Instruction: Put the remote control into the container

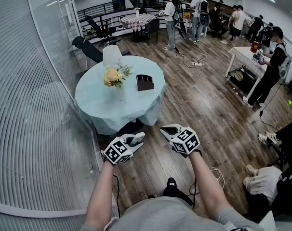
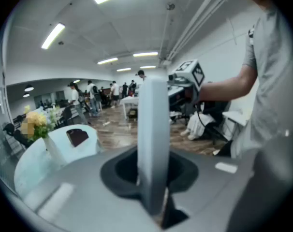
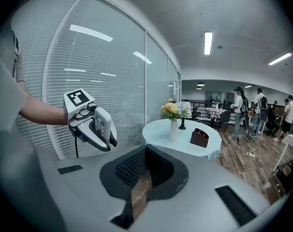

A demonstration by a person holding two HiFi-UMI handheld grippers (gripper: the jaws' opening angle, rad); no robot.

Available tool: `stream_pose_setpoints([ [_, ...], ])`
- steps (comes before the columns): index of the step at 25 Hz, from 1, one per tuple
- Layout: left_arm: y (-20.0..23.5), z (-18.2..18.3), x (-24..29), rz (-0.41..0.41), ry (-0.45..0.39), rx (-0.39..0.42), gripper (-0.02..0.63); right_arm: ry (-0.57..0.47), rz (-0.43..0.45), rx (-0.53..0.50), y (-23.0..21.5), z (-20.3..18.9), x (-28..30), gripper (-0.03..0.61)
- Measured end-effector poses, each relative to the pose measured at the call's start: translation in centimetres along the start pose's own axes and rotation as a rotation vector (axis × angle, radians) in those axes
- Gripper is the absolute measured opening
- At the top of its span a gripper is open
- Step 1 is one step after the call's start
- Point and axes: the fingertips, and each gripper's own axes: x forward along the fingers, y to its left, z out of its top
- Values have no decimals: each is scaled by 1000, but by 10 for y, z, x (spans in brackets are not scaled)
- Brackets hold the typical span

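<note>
Left tongs (image 1: 136, 138) grip remote control (image 2: 153, 129); long axis along jaws, forward.

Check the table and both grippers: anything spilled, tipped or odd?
Nothing stands out. The flower vase and the container stand upright on the table; the left gripper holds the remote control, and the right gripper is shut, empty.

A vase of flowers (image 1: 116, 78) stands near the middle of the round pale blue surface (image 1: 95, 107). A dark container (image 1: 145, 83) sits just right.
</note>
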Motion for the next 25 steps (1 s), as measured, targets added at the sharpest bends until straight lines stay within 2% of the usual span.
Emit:
stream_pose_setpoints([
  [9, -3, 4, 12, -2, 5, 2, 69, -5, -2, -1, -9, -4, -9, 17],
  [15, -2, 9, 12, -7, -20, -30, 69, 32, 8, -49, -8, -6, -5, 17],
  [25, 2, 11, 23, 0, 3, -30, 69, 14, 1, -34, -27, -11, -6, 17],
])
